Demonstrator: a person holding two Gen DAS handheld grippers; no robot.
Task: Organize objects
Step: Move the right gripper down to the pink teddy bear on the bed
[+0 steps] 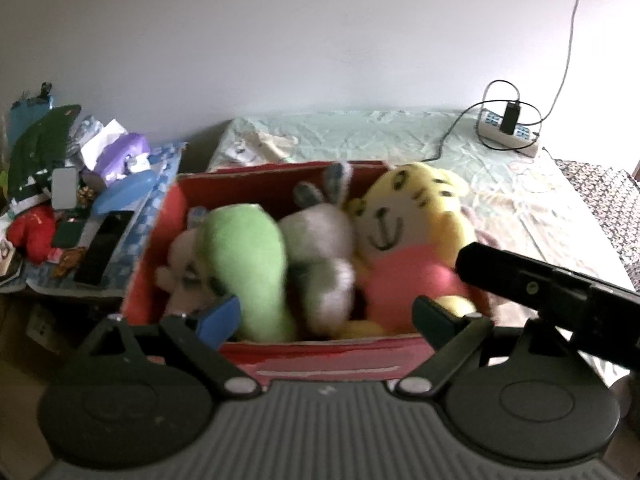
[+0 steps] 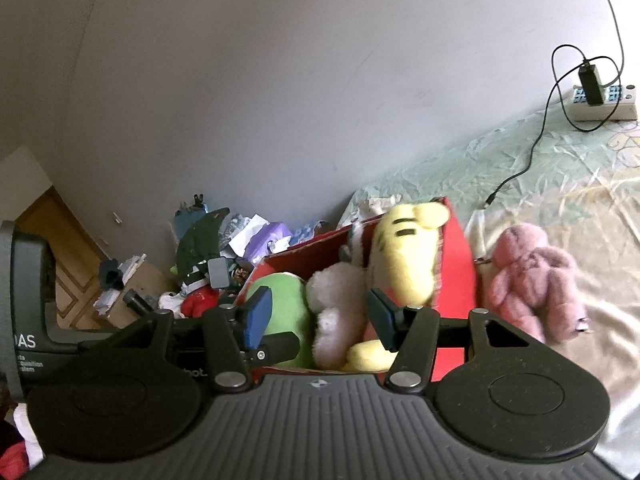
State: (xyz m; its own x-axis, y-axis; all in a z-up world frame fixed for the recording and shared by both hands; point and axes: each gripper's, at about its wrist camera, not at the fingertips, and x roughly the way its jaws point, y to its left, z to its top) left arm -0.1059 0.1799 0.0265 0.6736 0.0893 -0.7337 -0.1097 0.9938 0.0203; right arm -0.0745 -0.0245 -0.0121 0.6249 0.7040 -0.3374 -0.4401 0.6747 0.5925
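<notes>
A red cardboard box [image 1: 320, 354] stands on the bed, packed with a green plush [image 1: 244, 264], a grey-white bunny plush [image 1: 320, 240] and a yellow tiger plush [image 1: 404, 216] in a pink shirt. My left gripper [image 1: 328, 316] hovers open over the box's near edge, holding nothing. In the right wrist view the same box [image 2: 460, 264] holds the green plush [image 2: 284, 296], the bunny [image 2: 336, 292] and the tiger [image 2: 408, 252]. A pink plush [image 2: 532, 284] lies on the sheet just right of the box. My right gripper [image 2: 320, 318] is open and empty before the box.
A low side table [image 1: 132, 232] left of the box is heaped with tissues, a remote and small items. A power strip [image 1: 508, 136] with a plugged charger and a trailing cable lies at the far right of the pale green bed sheet [image 1: 360, 136].
</notes>
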